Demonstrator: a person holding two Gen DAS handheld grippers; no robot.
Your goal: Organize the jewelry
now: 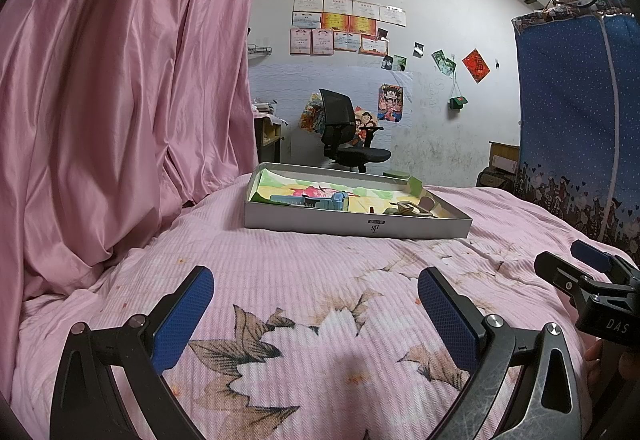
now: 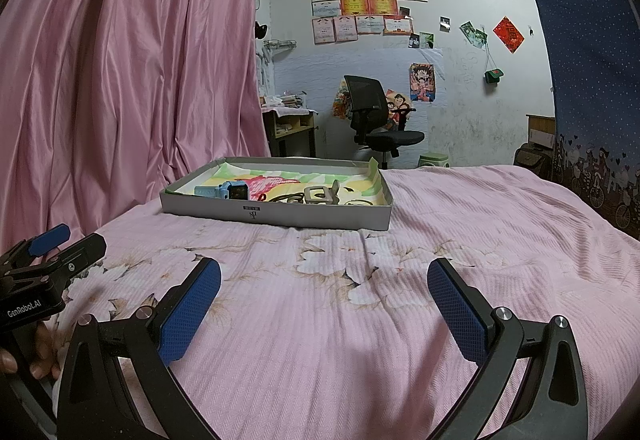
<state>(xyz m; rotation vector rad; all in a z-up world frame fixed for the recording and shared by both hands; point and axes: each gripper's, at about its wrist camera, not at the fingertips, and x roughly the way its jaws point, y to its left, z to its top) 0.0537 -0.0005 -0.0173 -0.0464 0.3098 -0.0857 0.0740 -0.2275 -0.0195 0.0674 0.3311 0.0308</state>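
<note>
Both claws, left gripper (image 1: 316, 304) and right gripper (image 2: 324, 300), hover spread wide and empty above the pink bedspread (image 2: 460, 240). Ahead, a shallow cardboard tray (image 2: 276, 213) holds a blue watch (image 2: 230, 191) and thin bangles (image 2: 288, 198), likely light, stiff and slippery; the watch's strap looks the surest hold.

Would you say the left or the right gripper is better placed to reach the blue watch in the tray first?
Probably left. The blue watch lies at the tray's left end, almost straight ahead of the open left gripper; from the open right gripper it sits off to the left.
</note>
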